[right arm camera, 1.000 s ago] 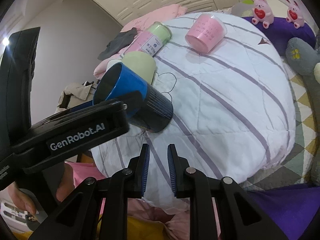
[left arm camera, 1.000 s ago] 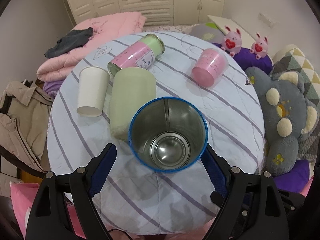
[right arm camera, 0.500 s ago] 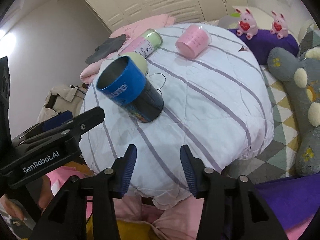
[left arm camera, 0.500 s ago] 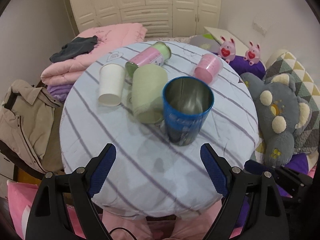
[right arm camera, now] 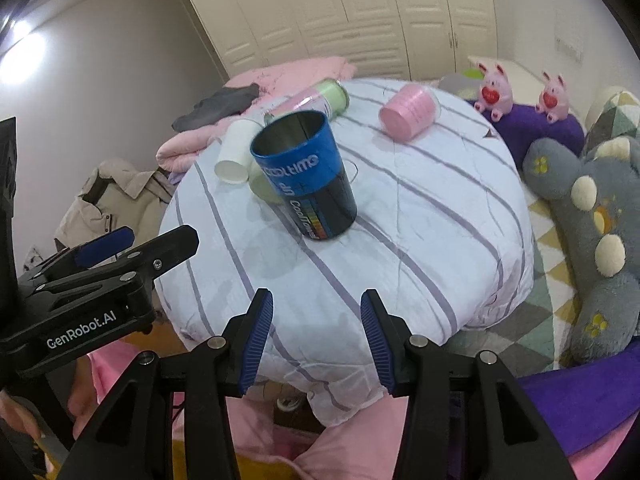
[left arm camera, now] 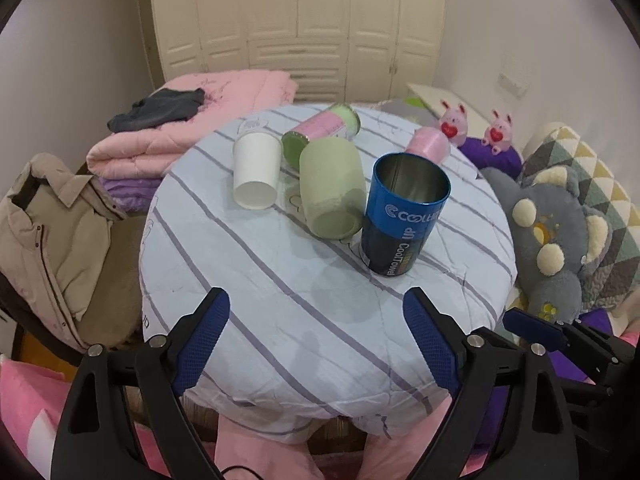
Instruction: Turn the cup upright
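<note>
A blue and black metal cup [left arm camera: 402, 216] stands upright, mouth up, on the round striped table [left arm camera: 280, 300]; it also shows in the right wrist view [right arm camera: 308, 178]. My left gripper [left arm camera: 316, 336] is open and empty, well back from the cup near the table's front edge. My right gripper [right arm camera: 316, 330] is open and empty, also back from the cup. A pale green cup [left arm camera: 332, 188], a white paper cup [left arm camera: 256, 172], a pink cup [right arm camera: 408, 114] and a pink-and-green tumbler [left arm camera: 320, 132] lie on their sides behind it.
Folded pink quilts [left arm camera: 192, 120] and a beige coat [left arm camera: 44, 240] lie left of the table. A grey plush toy [left arm camera: 556, 232] and two pink plush toys [right arm camera: 494, 94] sit on the right. White wardrobes [left arm camera: 300, 28] stand behind.
The left gripper let go of the blue cup, which now stands upright, and drew back. The right gripper opened and also drew back.
</note>
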